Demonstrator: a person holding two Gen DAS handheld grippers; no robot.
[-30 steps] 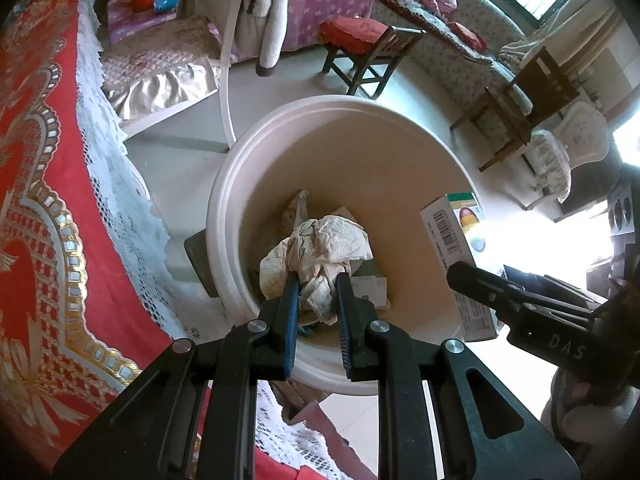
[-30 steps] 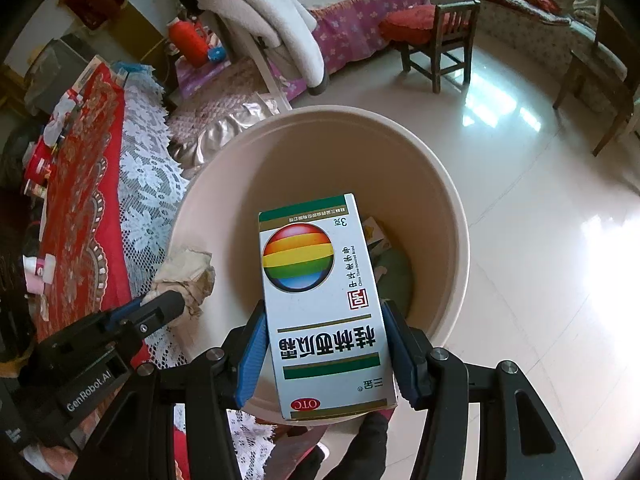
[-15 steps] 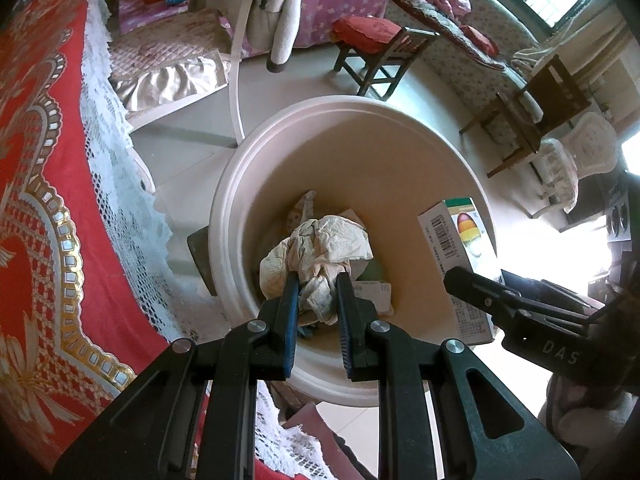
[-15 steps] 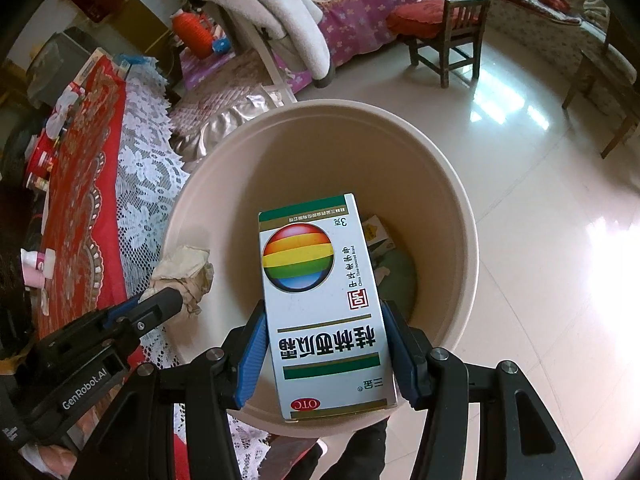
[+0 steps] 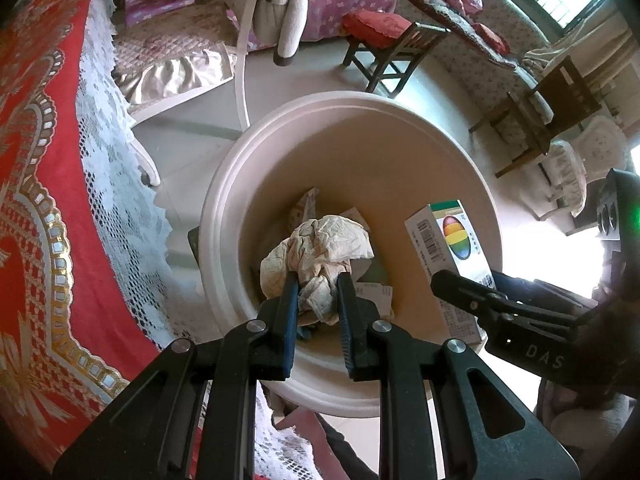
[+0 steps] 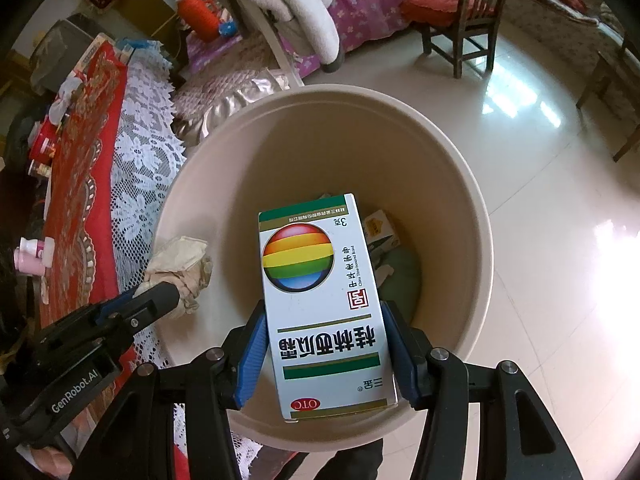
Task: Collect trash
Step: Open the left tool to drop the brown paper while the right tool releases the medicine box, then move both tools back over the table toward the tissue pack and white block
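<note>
**Desk:** What differs from a second ago?

**Photographer:** Little. The left hand-held gripper [image 5: 318, 280] has its jaws opening slightly, though the crumpled paper wad [image 5: 320, 252] is between them and the pads touch it. The right hand-held gripper [image 6: 324, 320] has sunk a little towards the bin, its grip unchanged: jaws about half open, clamped on the flat sides of the medicine box [image 6: 320, 292].

**Desk:** Counts?

**Photographer:** Two hand-held grippers, one wad, one held box, one beige bin [image 6: 460, 184].

**Desk:** And inside the bin?

**Photographer:** Both held items hang over its mouth. On the bottom lie a small yellow-printed carton [image 6: 380, 228], paper scraps and something green [image 6: 404, 276]; I cannot tell what.

**Desk:** Beyond it?

**Photographer:** A red cloth with white lace edging [image 5: 120, 216] drapes the tabletop beside the bin; farther off, a wooden chair with a red cushion [image 5: 384, 36] stands on the tile floor.
</note>
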